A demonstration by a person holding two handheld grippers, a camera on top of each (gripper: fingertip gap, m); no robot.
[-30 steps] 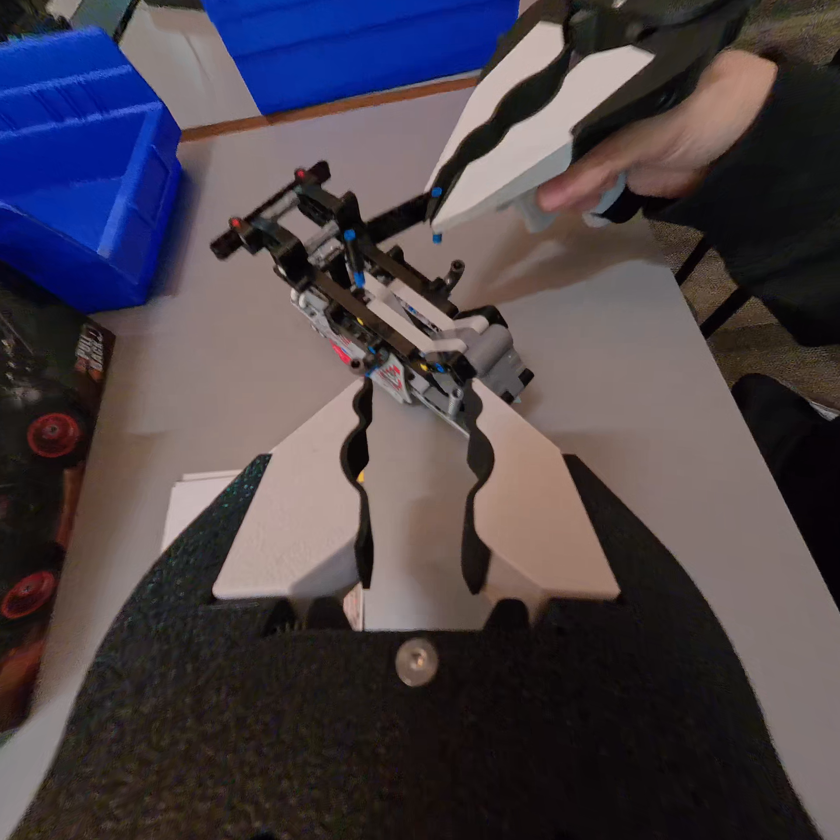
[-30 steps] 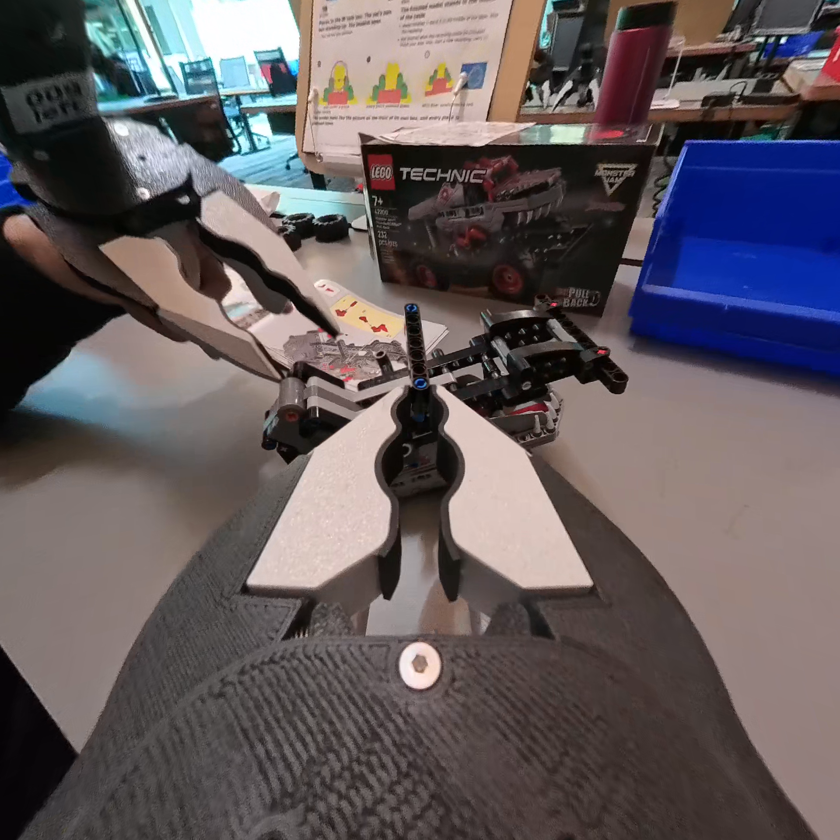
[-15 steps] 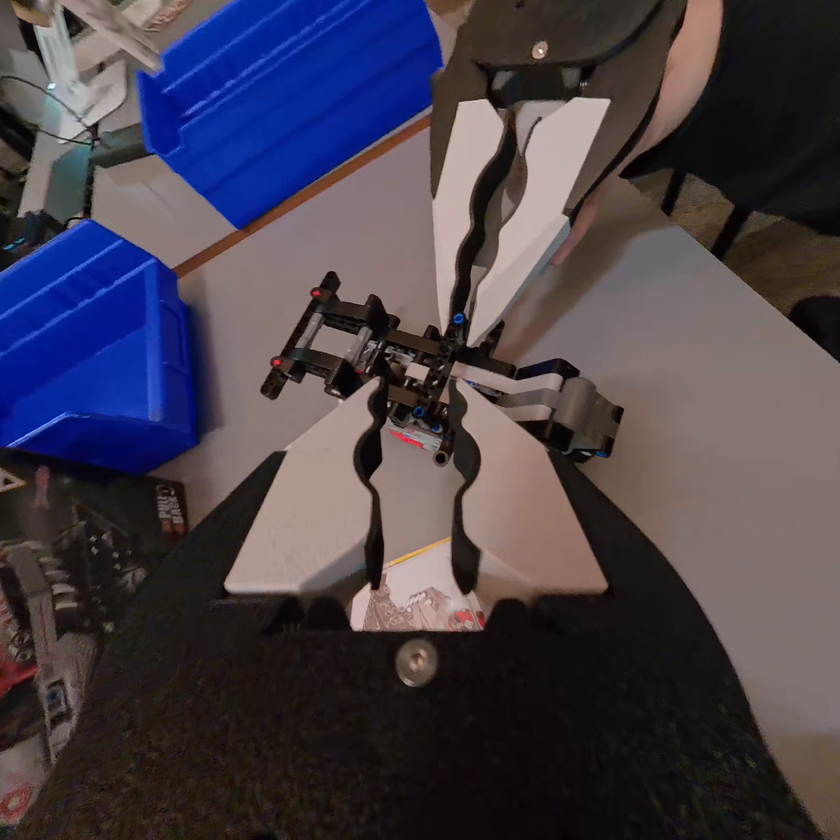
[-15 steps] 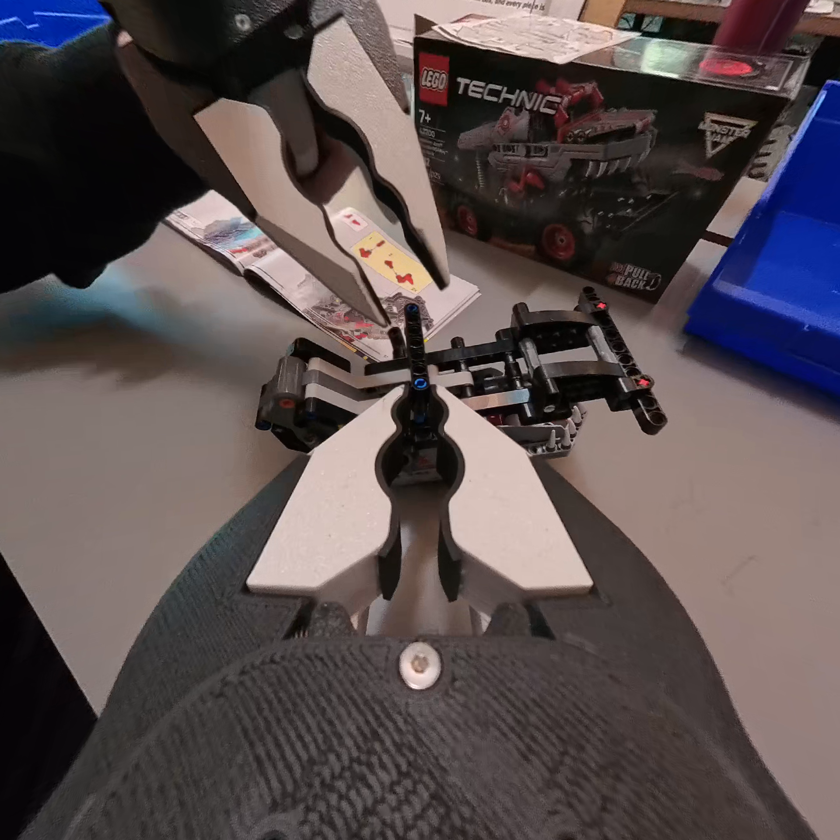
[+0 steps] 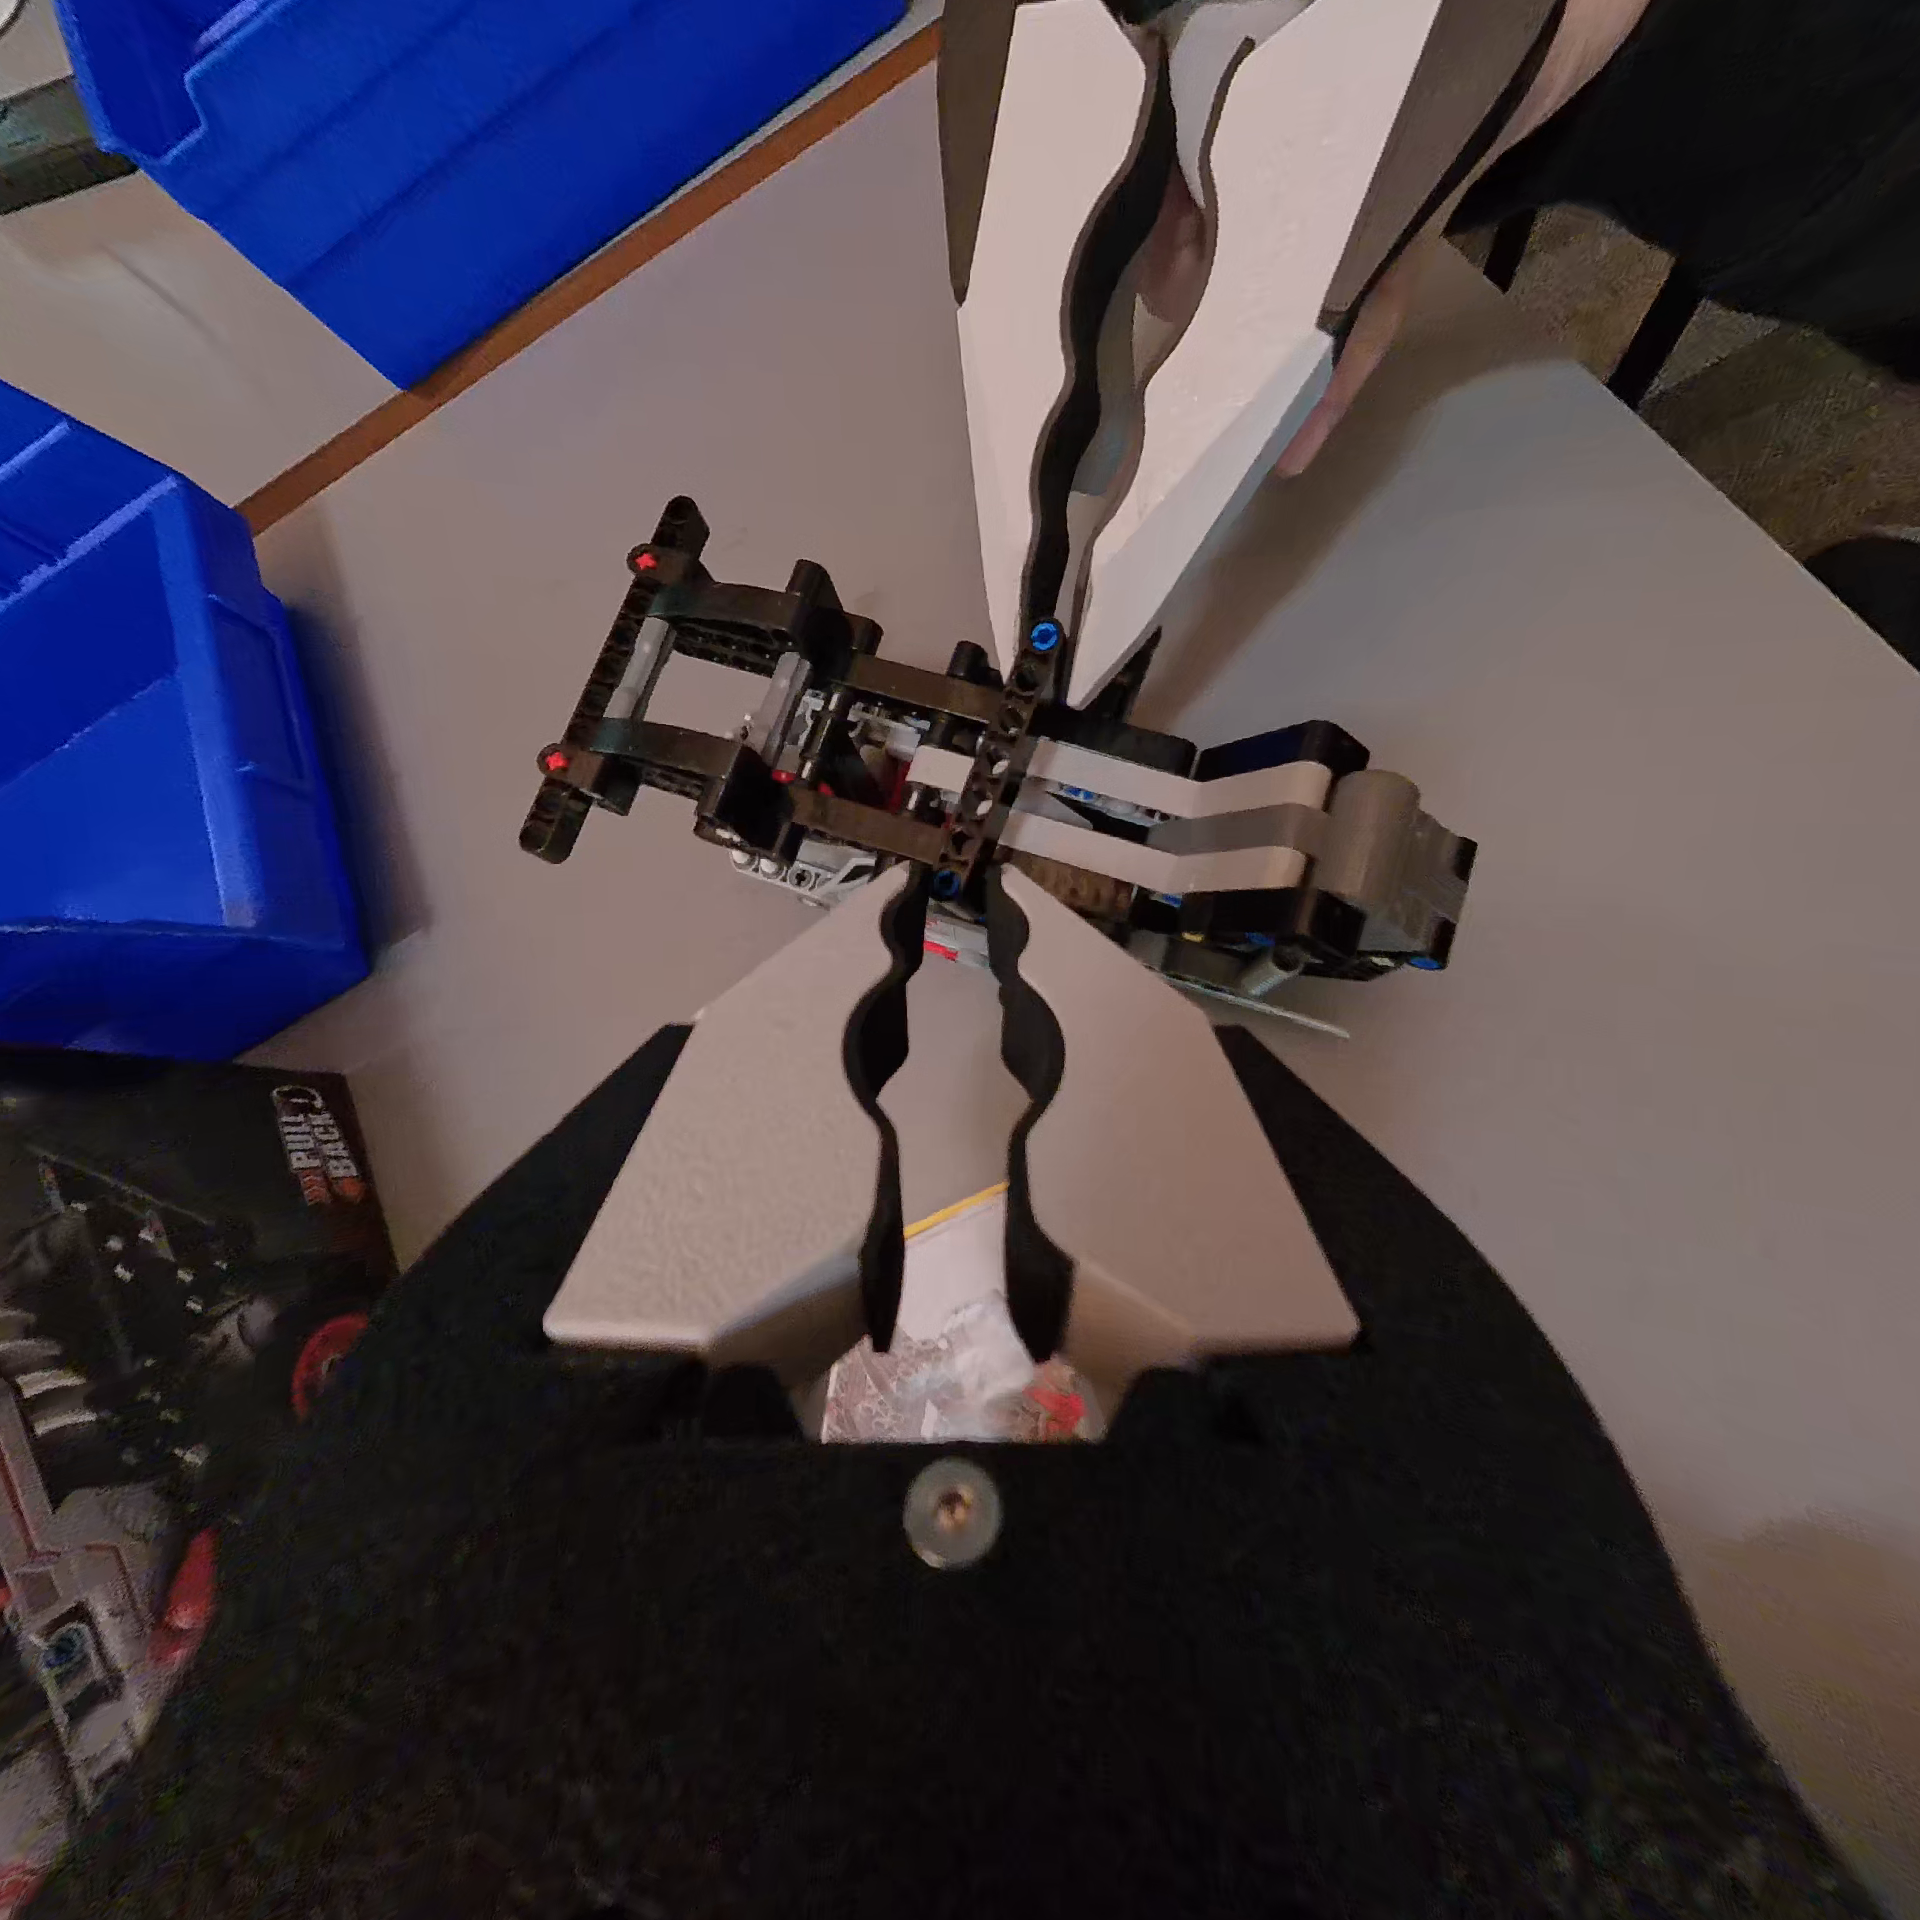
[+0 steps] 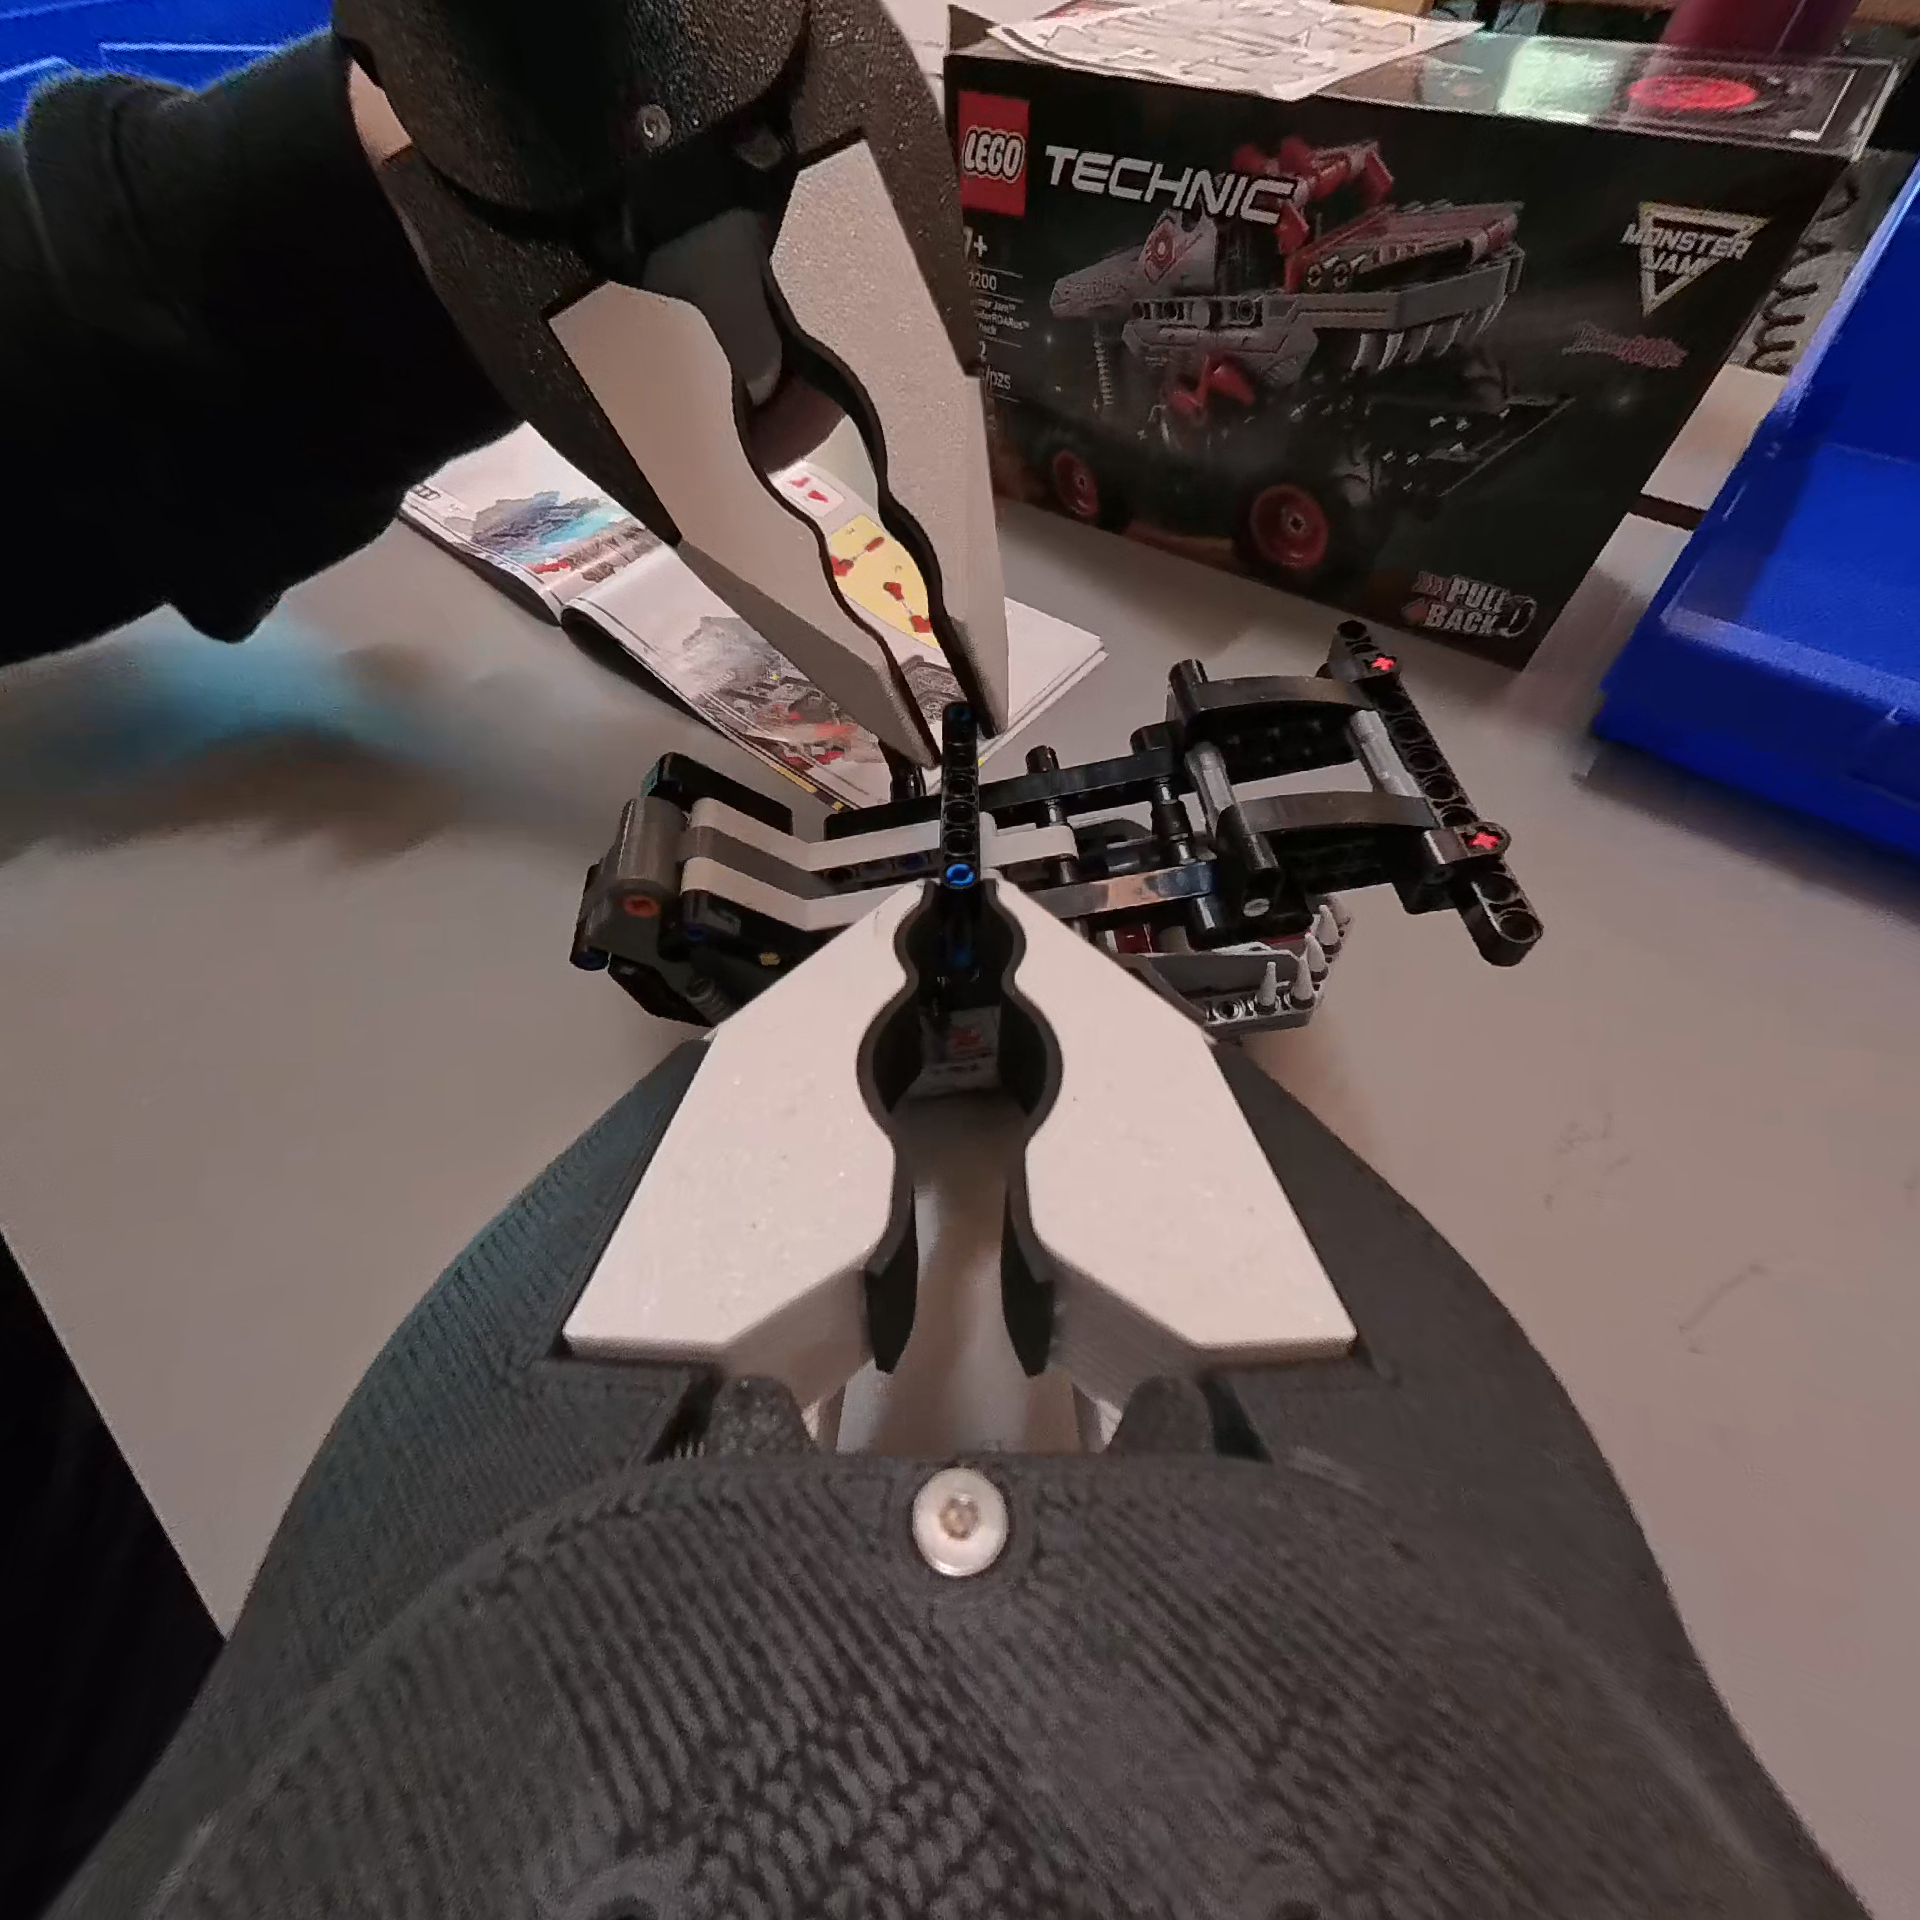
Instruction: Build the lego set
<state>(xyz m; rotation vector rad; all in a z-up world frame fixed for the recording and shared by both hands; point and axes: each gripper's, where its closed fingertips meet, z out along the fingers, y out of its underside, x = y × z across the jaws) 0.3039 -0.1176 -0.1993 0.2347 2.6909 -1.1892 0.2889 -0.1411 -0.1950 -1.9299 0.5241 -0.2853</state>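
R gripper [image 6: 958,883]: fingers nearly closed, pinching a black perforated beam [image 6: 958,790] that lies crosswise over the lego chassis [image 6: 1049,852]; blue pin at the beam's near end sits right at the fingertips. L gripper [image 5: 951,883]: fingers part-open, a narrow gap between them, tips at the beam's opposite end [image 5: 992,769]; whether they touch or grip it cannot be told. In L wrist view the R gripper [image 5: 1049,634] enters from 12 o'clock, tips meeting the beam's far end. In R wrist view the L gripper [image 6: 940,727] comes in from 11 o'clock, held by a hand in a dark sleeve [image 6: 197,343].

Chassis rests on the grey table [image 6: 1558,1091], centre of both views, black frame w/ red pins at one end, grey/white block at the other. Instruction booklet [image 6: 665,603] lies open at 11 o'clock beyond the chassis (R view). Set box [image 6: 1351,343] stands at 1 o'clock. Blue bin [image 6: 1787,582] at 3 o'clock; in L view blue bins [image 5: 135,727] at 9–11 o'clock.
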